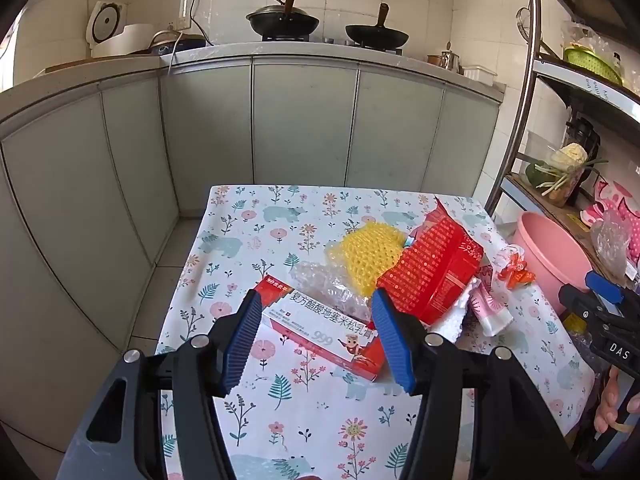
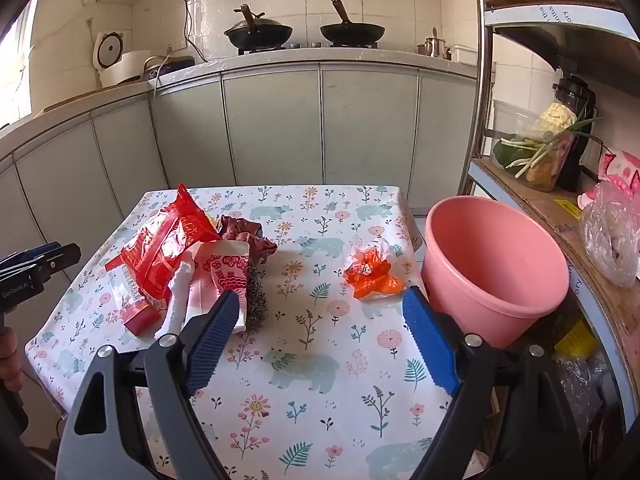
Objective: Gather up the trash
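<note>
My left gripper (image 1: pixel 316 300) is open above a red-and-white medicine box (image 1: pixel 320 330) on the floral table; its jaws stand either side of the box, apart from it. Behind the box lie clear bubble wrap (image 1: pixel 328 286), a yellow foam net (image 1: pixel 370 256) and a red snack bag (image 1: pixel 432 272). My right gripper (image 2: pixel 320 302) is open and empty over the table's middle. A crumpled orange wrapper (image 2: pixel 370 274) lies just ahead of its right finger. The pink bucket (image 2: pixel 496 264) stands at the table's right edge. The red bag (image 2: pixel 164 248) and a steel scourer (image 2: pixel 256 300) lie to the left.
A patterned white paper bag (image 2: pixel 224 276) and a dark red scrunchie (image 2: pixel 248 232) lie in the trash pile. A metal shelf rack (image 2: pixel 480 80) with vegetables stands right of the bucket. Kitchen cabinets (image 1: pixel 304 120) with woks on the counter run behind the table (image 2: pixel 320 360).
</note>
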Demonstrator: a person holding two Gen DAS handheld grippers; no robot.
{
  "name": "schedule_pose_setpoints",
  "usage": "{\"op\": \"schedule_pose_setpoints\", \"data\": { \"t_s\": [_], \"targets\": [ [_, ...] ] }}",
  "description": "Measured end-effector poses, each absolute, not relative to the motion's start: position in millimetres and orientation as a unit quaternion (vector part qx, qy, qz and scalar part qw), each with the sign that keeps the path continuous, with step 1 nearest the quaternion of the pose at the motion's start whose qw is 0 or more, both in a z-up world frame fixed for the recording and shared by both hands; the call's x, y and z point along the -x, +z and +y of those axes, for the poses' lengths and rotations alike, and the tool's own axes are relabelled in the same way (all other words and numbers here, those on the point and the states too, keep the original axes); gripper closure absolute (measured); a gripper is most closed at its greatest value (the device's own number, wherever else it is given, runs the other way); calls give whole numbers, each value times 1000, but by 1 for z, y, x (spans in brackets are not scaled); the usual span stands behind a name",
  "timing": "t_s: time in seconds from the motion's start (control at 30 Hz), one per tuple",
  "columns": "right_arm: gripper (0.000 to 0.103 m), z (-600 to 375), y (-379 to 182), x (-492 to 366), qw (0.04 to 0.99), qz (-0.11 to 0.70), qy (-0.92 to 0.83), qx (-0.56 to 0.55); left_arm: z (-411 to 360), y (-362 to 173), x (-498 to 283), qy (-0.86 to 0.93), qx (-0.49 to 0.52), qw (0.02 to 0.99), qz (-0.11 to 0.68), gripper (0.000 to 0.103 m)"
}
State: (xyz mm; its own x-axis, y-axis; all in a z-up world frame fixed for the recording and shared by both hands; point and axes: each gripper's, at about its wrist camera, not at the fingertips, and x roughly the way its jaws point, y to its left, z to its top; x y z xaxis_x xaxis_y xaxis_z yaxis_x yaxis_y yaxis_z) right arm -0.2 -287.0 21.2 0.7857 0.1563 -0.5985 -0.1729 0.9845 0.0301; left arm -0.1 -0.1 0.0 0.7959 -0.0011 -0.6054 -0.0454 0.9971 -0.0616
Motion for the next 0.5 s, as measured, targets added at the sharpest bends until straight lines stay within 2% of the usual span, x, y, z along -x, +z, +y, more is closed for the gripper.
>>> {"op": "schedule_pose_setpoints", "data": {
  "t_s": [0.5],
  "targets": [
    [19, -285, 20, -6, 944, 318, 84, 16, 7, 4, -6, 12, 38, 947, 320, 46]
  ]
}}
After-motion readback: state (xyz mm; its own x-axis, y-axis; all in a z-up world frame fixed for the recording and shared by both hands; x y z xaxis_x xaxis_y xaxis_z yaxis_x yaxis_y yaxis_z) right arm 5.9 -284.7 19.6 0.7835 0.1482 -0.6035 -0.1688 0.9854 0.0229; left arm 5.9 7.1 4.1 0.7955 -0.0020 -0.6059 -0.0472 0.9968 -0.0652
